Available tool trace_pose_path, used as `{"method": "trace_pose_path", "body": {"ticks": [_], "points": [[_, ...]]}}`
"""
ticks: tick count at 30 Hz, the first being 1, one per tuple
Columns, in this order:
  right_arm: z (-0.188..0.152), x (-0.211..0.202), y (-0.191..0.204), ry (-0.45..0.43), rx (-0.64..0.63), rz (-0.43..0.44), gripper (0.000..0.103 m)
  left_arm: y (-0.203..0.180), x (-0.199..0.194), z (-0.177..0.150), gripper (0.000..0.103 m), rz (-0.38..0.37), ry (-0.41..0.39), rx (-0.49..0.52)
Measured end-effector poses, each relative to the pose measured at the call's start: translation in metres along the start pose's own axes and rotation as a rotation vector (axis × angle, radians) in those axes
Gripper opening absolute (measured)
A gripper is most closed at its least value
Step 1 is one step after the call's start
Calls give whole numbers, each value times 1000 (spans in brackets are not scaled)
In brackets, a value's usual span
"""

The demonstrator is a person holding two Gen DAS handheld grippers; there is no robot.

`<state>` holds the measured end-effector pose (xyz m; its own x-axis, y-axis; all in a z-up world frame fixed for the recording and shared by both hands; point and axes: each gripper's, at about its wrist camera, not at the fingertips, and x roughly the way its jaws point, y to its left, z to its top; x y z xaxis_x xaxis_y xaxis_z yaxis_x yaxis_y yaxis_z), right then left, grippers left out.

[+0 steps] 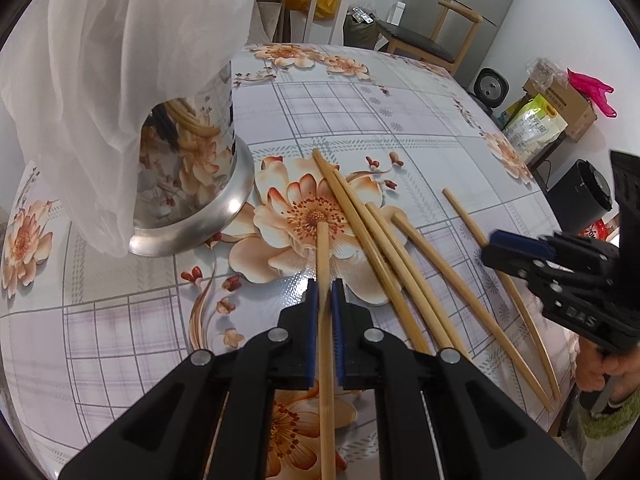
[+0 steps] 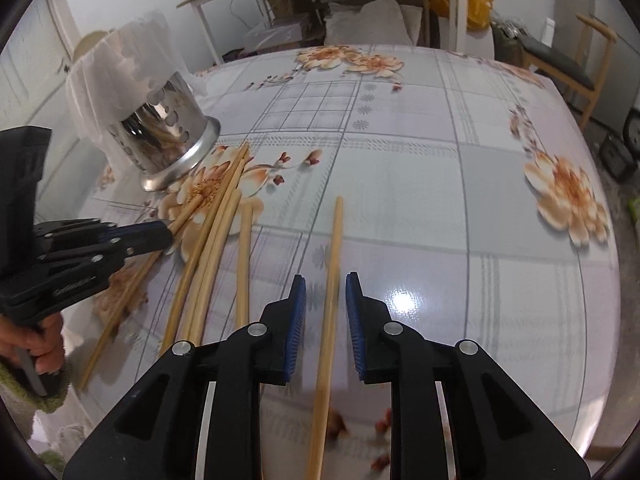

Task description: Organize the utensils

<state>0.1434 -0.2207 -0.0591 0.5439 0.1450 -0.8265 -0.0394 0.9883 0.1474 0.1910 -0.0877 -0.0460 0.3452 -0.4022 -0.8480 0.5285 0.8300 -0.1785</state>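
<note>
Two downward-tilted hand-held grippers: left (image 1: pixel 325 300) clamping a chopstick (image 1: pixel 322 256), right (image 2: pixel 326 300) slightly parted around another (image 2: pixel 335 240).

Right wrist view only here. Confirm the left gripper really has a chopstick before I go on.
Observer: Yes. In the left wrist view the left gripper has its pads shut on a chopstick running straight between them.
Operator: Check inside the metal holder.
Observer: Pale sticks already stand inside, seen through its side opening.
Operator: Report what lies beyond my right gripper.
Observer: Past the table edge, a black cylindrical appliance.
</note>
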Motion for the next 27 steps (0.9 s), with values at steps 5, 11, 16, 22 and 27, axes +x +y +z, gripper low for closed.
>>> {"method": "trace_pose_path", "body": {"ticks": [5,11,16,22,27], "points": [[10,10,11,0,-79,-92,15,0,-1,0,6,-5,0,1],[10,6,8,-21,-40,-92,4,-1,-1,-1,6,6,-9,12],[10,-19,1,-96,32,-72,4,3,-1,-1,6,-23,-22,-3],[9,-63,-9,-217,110,-50,4,7,-24,1,6,-72,-87,-25],[12,-93,-13,-290,149,-5,4,7,-67,7,6,-115,-197,-41]]}}
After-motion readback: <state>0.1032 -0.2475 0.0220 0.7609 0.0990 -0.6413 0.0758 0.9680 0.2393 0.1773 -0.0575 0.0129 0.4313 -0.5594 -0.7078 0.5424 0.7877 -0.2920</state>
